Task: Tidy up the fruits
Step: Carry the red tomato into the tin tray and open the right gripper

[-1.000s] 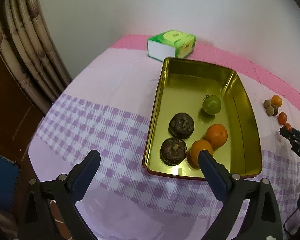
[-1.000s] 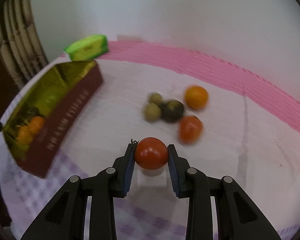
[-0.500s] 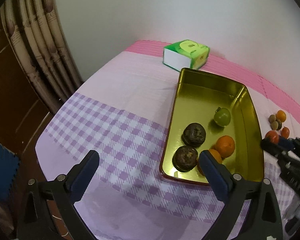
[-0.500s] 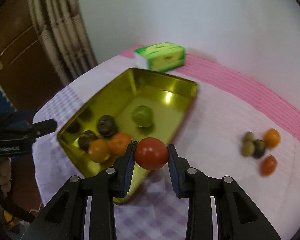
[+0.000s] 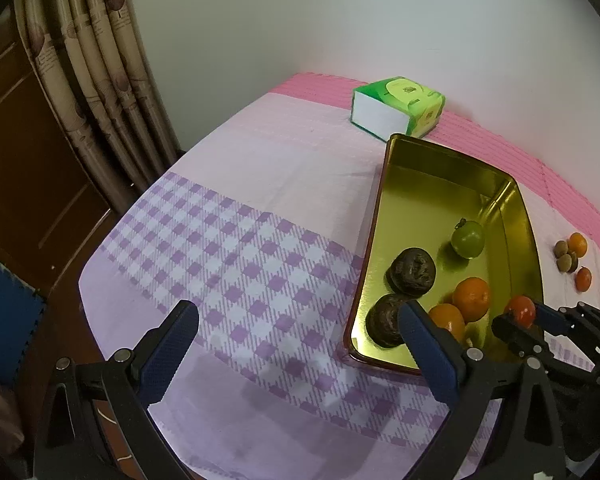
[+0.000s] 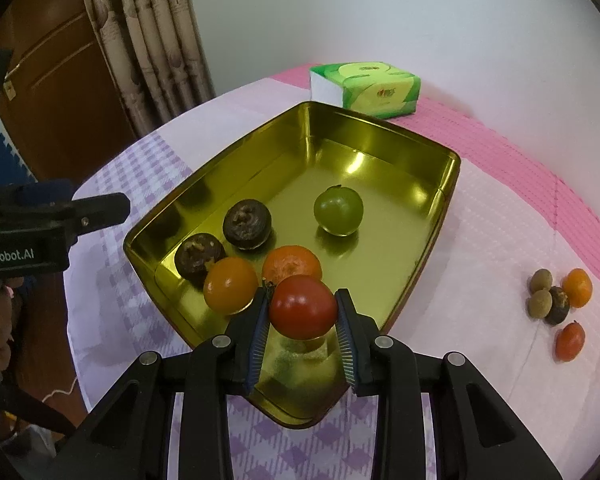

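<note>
A gold metal tray (image 6: 380,132) (image 5: 440,156) holds two dark wrinkled fruits (image 6: 247,221), two oranges (image 6: 230,285) and a green fruit (image 6: 338,210). My right gripper (image 6: 303,312) is shut on a red tomato (image 6: 303,307) and holds it over the tray's near end; the tomato also shows in the left wrist view (image 5: 521,310). My left gripper (image 5: 296,332) is open and empty, above the checked cloth left of the tray. Several small loose fruits (image 6: 558,300) (image 5: 572,256) lie on the cloth right of the tray.
A green tissue box (image 6: 366,88) (image 5: 398,106) stands behind the tray near the wall. A curtain (image 5: 100,68) and a brown door (image 5: 20,120) are left of the table. The table's left edge (image 5: 100,248) drops off to the floor.
My right gripper has carried the tomato from the loose fruits leftward to over the tray's near end. My left gripper has drawn back and left from the tray.
</note>
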Demonstrator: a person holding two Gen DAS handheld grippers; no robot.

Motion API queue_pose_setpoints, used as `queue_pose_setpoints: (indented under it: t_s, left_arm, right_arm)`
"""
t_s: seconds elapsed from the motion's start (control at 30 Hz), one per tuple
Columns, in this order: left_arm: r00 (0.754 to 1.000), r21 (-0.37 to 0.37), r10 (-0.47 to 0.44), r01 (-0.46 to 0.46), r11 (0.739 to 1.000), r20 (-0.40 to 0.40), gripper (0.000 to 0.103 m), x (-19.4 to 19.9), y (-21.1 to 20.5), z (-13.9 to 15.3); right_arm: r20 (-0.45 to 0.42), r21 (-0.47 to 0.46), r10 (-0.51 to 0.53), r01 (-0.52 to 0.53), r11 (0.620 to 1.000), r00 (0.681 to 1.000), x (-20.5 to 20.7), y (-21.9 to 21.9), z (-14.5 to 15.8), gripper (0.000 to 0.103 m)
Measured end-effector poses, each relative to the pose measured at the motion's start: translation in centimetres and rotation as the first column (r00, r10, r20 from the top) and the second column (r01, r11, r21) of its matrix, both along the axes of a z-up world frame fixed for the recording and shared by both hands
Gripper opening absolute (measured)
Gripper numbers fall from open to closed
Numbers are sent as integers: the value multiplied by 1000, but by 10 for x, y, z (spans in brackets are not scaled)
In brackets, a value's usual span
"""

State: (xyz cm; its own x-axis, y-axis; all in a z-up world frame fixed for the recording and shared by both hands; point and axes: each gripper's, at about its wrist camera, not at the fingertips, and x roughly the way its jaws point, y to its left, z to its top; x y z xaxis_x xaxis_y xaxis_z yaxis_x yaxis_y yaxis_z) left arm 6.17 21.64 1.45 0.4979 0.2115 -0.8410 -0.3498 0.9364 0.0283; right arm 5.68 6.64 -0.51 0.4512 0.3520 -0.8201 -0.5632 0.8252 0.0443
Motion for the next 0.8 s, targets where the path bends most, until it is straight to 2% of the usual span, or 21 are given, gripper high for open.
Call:
queue_pose_setpoints:
  t_s: [0.8]
  left_arm:
    - [1000, -2, -5, 5, 1000, -7, 99, 0, -2, -2]
  right_arm:
    - [-10, -11, 4, -4, 1000, 1000, 2, 2, -6, 34]
